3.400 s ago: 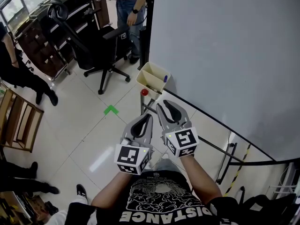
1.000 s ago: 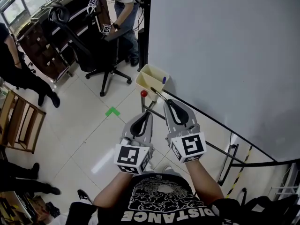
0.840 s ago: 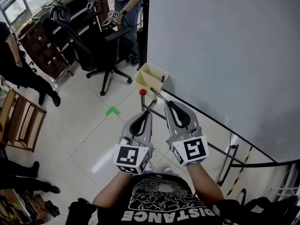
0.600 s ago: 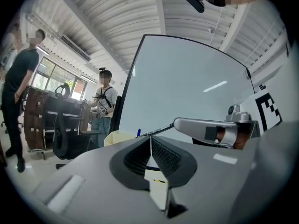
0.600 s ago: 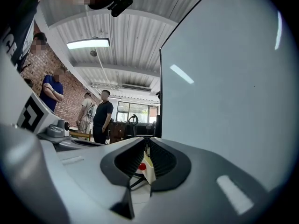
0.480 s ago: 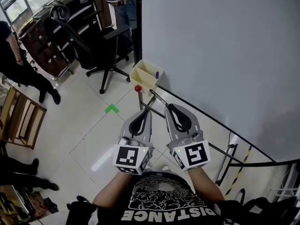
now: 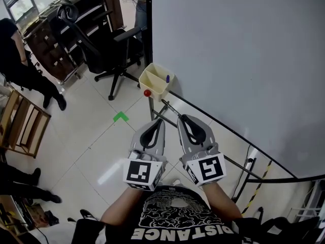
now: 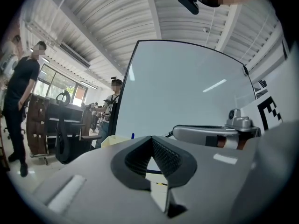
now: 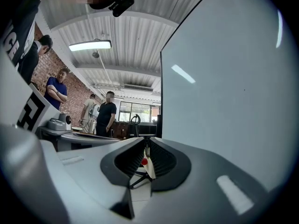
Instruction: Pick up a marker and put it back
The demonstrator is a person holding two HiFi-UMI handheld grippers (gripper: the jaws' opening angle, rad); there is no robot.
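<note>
A cream bin (image 7: 151, 88) hangs at the whiteboard's lower left corner, with a blue marker (image 7: 167, 79) standing in it. My right gripper (image 7: 184, 118) is shut on a thin black marker (image 7: 170, 109), which points from its tips toward the bin and stops short of it. In the right gripper view the marker (image 9: 146, 149) shows as a dark sliver between the nearly closed pads of the right gripper (image 9: 146, 146). My left gripper (image 7: 155, 126) floats beside it, shut and empty; its pads meet in the left gripper view (image 8: 152, 141). The bin (image 8: 112, 141) shows there too.
The whiteboard (image 7: 238, 60) fills the right side, on a stand with dark legs (image 7: 158, 117) and a red knob (image 7: 147, 93). A black office chair (image 7: 109, 50) stands behind the bin. A person in black (image 7: 23, 67) and a wooden chair (image 7: 20, 126) are at left. Green tape (image 7: 120, 117) marks the floor.
Since 3.4 s ago my right gripper has taken hold of the black marker. Over the last second it has drawn slightly back from the bin, and the people behind the chair have left view.
</note>
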